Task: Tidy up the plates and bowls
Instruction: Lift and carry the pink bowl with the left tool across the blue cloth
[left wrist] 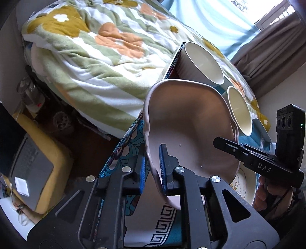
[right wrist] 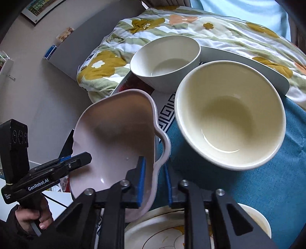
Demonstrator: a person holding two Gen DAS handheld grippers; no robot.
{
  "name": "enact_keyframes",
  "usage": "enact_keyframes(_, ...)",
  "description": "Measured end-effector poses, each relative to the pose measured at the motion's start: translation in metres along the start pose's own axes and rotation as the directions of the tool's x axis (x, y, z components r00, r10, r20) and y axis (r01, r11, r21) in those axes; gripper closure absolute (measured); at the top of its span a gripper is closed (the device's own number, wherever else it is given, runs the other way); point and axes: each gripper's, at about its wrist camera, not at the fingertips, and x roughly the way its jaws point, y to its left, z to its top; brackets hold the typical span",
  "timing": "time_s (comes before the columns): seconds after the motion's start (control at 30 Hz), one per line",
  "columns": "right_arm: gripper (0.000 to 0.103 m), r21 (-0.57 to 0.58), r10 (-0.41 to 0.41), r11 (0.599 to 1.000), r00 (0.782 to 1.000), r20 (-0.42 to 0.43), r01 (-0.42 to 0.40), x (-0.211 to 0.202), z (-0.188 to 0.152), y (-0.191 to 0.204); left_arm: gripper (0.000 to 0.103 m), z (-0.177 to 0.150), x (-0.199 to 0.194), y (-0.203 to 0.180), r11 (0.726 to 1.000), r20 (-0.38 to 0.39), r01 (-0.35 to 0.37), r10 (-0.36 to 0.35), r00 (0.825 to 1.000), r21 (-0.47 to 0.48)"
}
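The pink dish (left wrist: 191, 122), glazed, stiff, probably slippery and chippable, hung tilted above the plate (right wrist: 153, 235), each hand-held gripper, left (left wrist: 153, 172) and right (right wrist: 155, 183), clamped on opposite rims, bowls (right wrist: 229, 115) at one o'clock.

Daylight pours in from the window (left wrist: 275, 17) up at one o'clock in the left wrist view, blown out to white glare behind the curtain (left wrist: 273, 49). The quilt (left wrist: 91, 57) sits evenly lit and sharp. The floor toward eight o'clock falls into deep shadow. The pink dish (left wrist: 191, 124) shows soft motion smear along its rim and a shaded hollow. In the right wrist view, the near cream bowl (right wrist: 229, 115) carries a bright crescent reflection. Both views bend hard at the edges, with black corners.
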Motion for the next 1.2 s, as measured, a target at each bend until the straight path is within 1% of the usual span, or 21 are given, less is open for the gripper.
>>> enact_keyframes(0.2,0.093,0.009,0.001,1.000,1.000,0.016,-0.001,-0.006,0.000,0.002,0.092,0.008,-0.014,-0.006,0.999,0.024,-0.007,0.005,1.000,0.054)
enact_keyframes(0.37,0.093,0.011,0.004,1.000,0.997,0.077,-0.004,-0.032,-0.003,0.011,0.092,0.018,-0.045,-0.026,0.992,0.074,-0.014,0.004,0.997,0.123)
enact_keyframes(0.5,0.093,0.036,-0.003,0.999,0.988,0.152,-0.003,-0.068,-0.012,0.013,0.092,0.021,-0.069,-0.056,0.982,0.099,-0.004,-0.015,0.995,0.189)
enact_keyframes(0.63,0.093,0.083,-0.009,0.996,0.973,0.231,-0.011,-0.111,-0.026,0.004,0.092,0.013,-0.089,-0.100,0.966,0.129,0.007,-0.041,0.991,0.259)
enact_keyframes(0.77,0.093,0.107,-0.040,0.994,0.957,0.289,0.009,-0.157,-0.053,-0.010,0.092,-0.008,-0.101,-0.150,0.948,0.146,0.025,-0.075,0.986,0.317)
enact_keyframes(0.87,0.093,0.128,-0.069,0.991,0.945,0.320,0.029,-0.189,-0.081,-0.027,0.092,-0.034,-0.104,-0.190,0.936,0.145,0.042,-0.098,0.985,0.350)
enact_keyframes(1.0,0.093,0.191,-0.131,0.979,0.938,0.322,0.071,-0.226,-0.121,-0.056,0.092,-0.077,-0.094,-0.240,0.914,0.101,0.078,-0.128,0.987,0.398)
enact_keyframes(1.13,0.093,0.254,-0.190,0.961,0.927,0.324,0.108,-0.257,-0.169,-0.087,0.092,-0.117,-0.075,-0.281,0.895,0.044,0.135,-0.169,0.985,0.424)
enact_keyframes(1.2,0.093,0.285,-0.223,0.950,0.921,0.320,0.131,-0.269,-0.192,-0.104,0.092,-0.137,-0.061,-0.301,0.884,0.015,0.153,-0.178,0.984,0.442)
